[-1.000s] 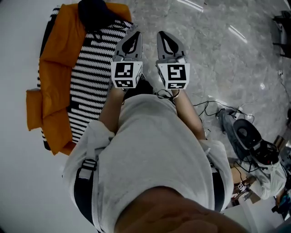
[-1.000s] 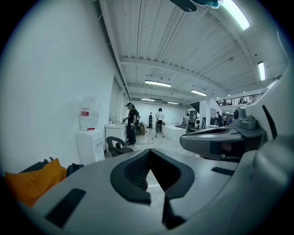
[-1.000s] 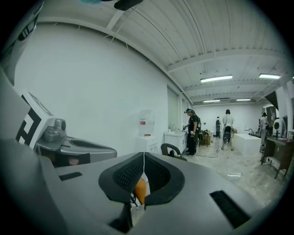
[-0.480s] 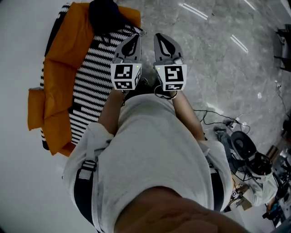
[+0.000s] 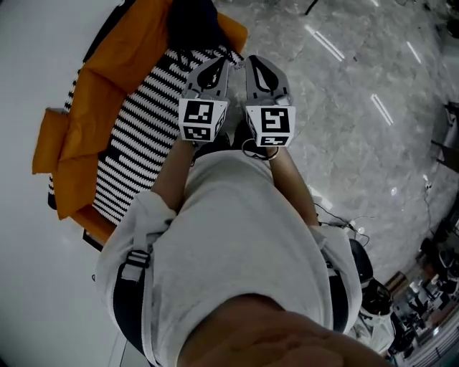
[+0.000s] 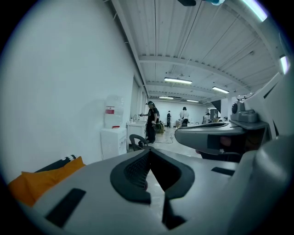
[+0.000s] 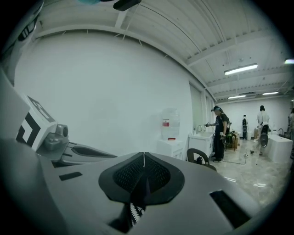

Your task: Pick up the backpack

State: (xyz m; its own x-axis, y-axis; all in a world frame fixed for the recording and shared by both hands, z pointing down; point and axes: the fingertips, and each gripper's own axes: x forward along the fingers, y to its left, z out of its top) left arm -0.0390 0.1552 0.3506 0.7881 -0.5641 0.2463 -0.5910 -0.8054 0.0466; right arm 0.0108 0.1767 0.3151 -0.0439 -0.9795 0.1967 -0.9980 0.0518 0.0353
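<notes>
A dark backpack (image 5: 191, 21) rests at the far end of a black-and-white striped seat (image 5: 140, 136), partly cut off by the top edge of the head view. My left gripper (image 5: 214, 64) is held level over the striped seat's end, just short of the backpack, its jaws shut with nothing between them. My right gripper (image 5: 260, 63) is beside it over the floor, also shut and empty. In the left gripper view the shut jaws (image 6: 149, 155) point down the room and the backpack is hidden. The right gripper view shows its shut jaws (image 7: 144, 159) the same way.
Orange cushions (image 5: 86, 107) line the seat along a white wall (image 5: 29, 236). Grey marble floor (image 5: 344, 107) spreads to the right, with gear and cables (image 5: 387, 308) at the lower right. A water dispenser (image 7: 169, 133), a dark chair (image 7: 200, 158) and a standing person (image 7: 219, 133) are farther off.
Both grippers have moved together toward the far end of the seat and turned a little left. The backpack now sits just beyond the left gripper's tip. The floor gear has slid to the frame's lower right.
</notes>
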